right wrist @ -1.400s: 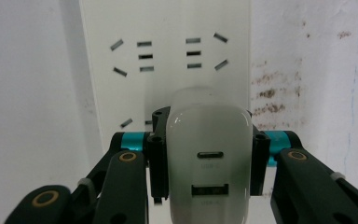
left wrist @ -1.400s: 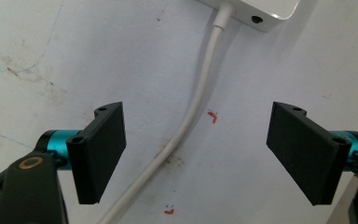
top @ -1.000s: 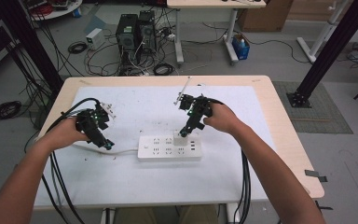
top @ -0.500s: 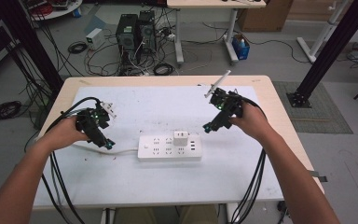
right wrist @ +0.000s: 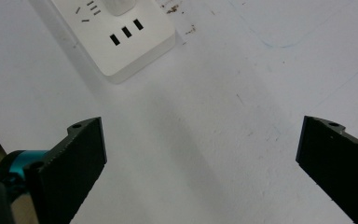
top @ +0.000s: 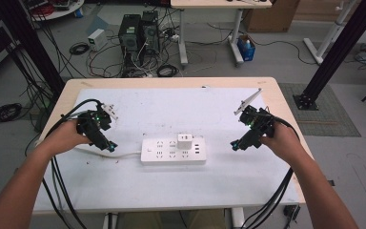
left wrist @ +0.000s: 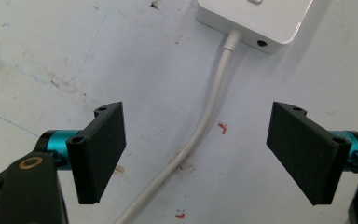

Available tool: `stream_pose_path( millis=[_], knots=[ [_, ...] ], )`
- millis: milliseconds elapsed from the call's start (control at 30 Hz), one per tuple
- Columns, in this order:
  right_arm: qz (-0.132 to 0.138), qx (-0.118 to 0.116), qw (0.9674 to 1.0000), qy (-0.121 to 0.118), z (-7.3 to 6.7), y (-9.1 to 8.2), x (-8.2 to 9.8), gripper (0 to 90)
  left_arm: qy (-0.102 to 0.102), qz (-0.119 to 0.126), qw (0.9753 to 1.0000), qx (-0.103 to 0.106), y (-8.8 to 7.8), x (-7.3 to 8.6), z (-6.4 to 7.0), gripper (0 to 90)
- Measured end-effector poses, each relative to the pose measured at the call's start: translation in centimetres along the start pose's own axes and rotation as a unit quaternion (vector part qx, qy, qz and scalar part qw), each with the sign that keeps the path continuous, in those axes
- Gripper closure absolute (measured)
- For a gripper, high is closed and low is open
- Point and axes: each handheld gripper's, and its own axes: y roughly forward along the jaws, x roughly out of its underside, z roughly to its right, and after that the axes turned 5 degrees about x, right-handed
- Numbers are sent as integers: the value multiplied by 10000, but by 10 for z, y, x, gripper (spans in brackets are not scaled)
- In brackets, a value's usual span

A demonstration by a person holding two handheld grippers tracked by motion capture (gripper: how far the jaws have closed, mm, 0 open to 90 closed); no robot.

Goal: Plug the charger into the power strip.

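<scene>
A white power strip (top: 173,150) lies flat in the middle of the white table, with a small white adapter (top: 185,141) plugged into its top. Its cable (left wrist: 205,121) runs between the wide-apart jaws of my left gripper (left wrist: 198,154), which hovers open at the strip's left end (left wrist: 256,18). In the high view that left gripper (top: 107,144) sits left of the strip. My right gripper (top: 238,143) is off to the strip's right, apart from it. Its jaws have just been opening and my right gripper (right wrist: 203,163) holds nothing, over bare table near the strip's end (right wrist: 116,37).
The table (top: 181,105) has wooden edges at left, back and right. Black cables trail from both grippers over the front edge. Beyond the far edge are computer towers (top: 138,31), loose cables on the floor, and black frame posts at both sides.
The right hand has swung from over the strip's adapter out to the right side of the table, and its jaws are wider. The left hand has stayed put.
</scene>
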Motion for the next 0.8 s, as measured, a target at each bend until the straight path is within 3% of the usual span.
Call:
stream_pose_path(
  millis=[567,800],
  knots=[
    [41,81,10000,33,-3,9,5,8,-101,-15,9999,-26,3,6,-4,198],
    [66,92,9997,195,-3,10,14,9,-74,-35,10000,-23,4,7,-3,198]
  ],
)
